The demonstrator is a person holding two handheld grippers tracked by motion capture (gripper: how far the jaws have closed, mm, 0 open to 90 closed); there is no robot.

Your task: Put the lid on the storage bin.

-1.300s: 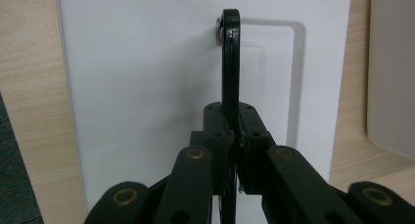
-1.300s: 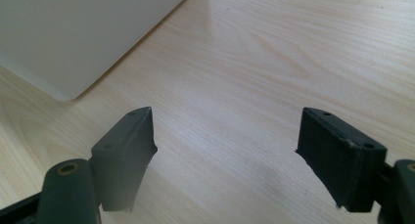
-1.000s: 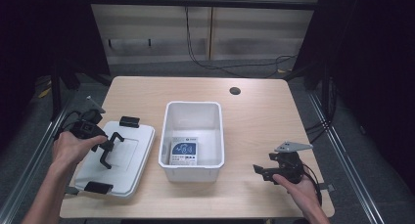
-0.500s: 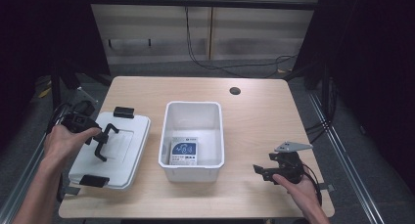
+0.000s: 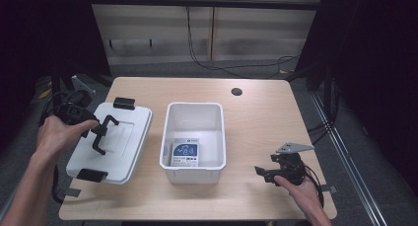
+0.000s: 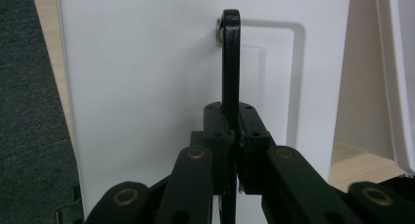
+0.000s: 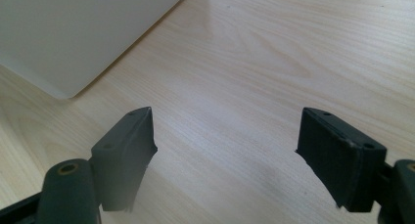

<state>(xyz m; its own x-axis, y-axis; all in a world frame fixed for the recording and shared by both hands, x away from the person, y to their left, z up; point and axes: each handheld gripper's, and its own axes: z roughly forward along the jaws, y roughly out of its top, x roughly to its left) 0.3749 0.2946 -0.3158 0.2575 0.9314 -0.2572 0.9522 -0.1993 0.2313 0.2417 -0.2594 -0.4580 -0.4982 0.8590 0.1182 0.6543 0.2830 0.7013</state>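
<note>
White plastic lid [image 5: 121, 137], tilted at the table's [image 5: 256, 112] left edge beside the open bin [image 5: 193, 132]. Its black handle [image 6: 230, 62] sits clamped between the left gripper [image 6: 234, 136] jaws. Right gripper [image 7: 225, 150], jaws apart, rests over bare wood, well apart.

We see the white lid [image 5: 118, 139] at the table's left, a flat rounded rectangle with a black clip on its far edge and another on its near edge. Its black handle [image 5: 101, 134] stands up from the middle. The lid tilts, left side raised, just beside the white bin [image 5: 193, 167].
</note>
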